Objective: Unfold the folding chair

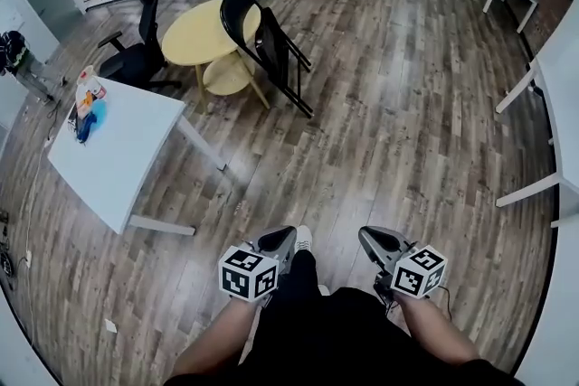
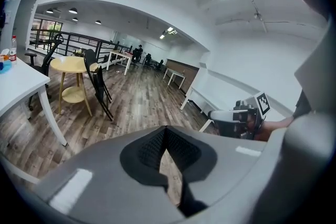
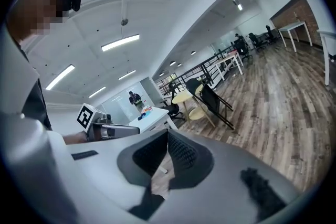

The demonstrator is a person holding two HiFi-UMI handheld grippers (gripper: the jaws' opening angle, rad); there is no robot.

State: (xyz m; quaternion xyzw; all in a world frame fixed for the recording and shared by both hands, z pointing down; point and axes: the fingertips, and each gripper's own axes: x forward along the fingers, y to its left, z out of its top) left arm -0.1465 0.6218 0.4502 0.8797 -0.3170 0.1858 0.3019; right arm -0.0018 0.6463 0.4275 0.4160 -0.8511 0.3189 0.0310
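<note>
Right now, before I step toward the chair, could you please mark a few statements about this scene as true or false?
1. The folding chair stands folded against the round yellow table. True.
2. The left gripper grips the folding chair. False: its jaws are together on nothing, and it is far from the chair.
3. The right gripper has its jaws together with nothing between them. True.
4. The white table is bare. False: small items lie at its far corner.
5. In the head view, the office chair stands to the right of the round yellow table. False: it stands to its left.
</note>
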